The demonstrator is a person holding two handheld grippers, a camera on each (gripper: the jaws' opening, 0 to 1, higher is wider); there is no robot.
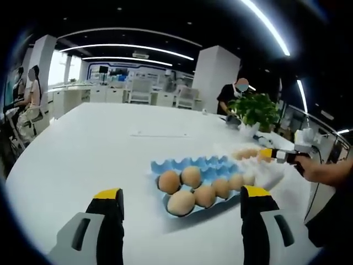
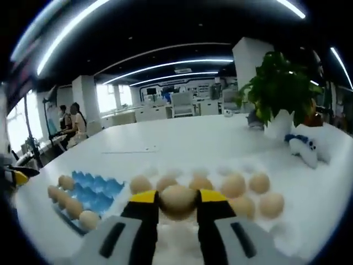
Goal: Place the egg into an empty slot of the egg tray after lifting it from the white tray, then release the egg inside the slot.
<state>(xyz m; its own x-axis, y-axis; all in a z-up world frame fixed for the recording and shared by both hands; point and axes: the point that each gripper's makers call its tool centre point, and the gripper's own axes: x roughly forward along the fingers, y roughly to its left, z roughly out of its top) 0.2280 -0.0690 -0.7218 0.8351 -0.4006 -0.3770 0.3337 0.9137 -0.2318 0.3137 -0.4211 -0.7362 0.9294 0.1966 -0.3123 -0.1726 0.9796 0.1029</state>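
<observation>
In the right gripper view my right gripper point(image 2: 177, 203) is shut on a tan egg point(image 2: 177, 201), held just above the white tray point(image 2: 220, 171), where several more eggs lie. The blue egg tray point(image 2: 91, 194) is to its left, with eggs along its near edge and empty slots behind. In the left gripper view the blue egg tray point(image 1: 212, 165) lies ahead with several eggs point(image 1: 181, 202) in its near slots. My left gripper point(image 1: 182, 201) stands open, its jaws wide apart, short of that tray. The right gripper point(image 1: 276, 155) reaches in from the right over the white tray point(image 1: 270, 171).
Everything sits on a large white table point(image 1: 99, 149). A potted green plant point(image 2: 278, 88) and a white and blue soft toy point(image 2: 303, 146) stand at the far right. A person point(image 1: 231, 96) is behind the plant; other people sit at far left. A sheet of paper point(image 1: 160, 134) lies mid-table.
</observation>
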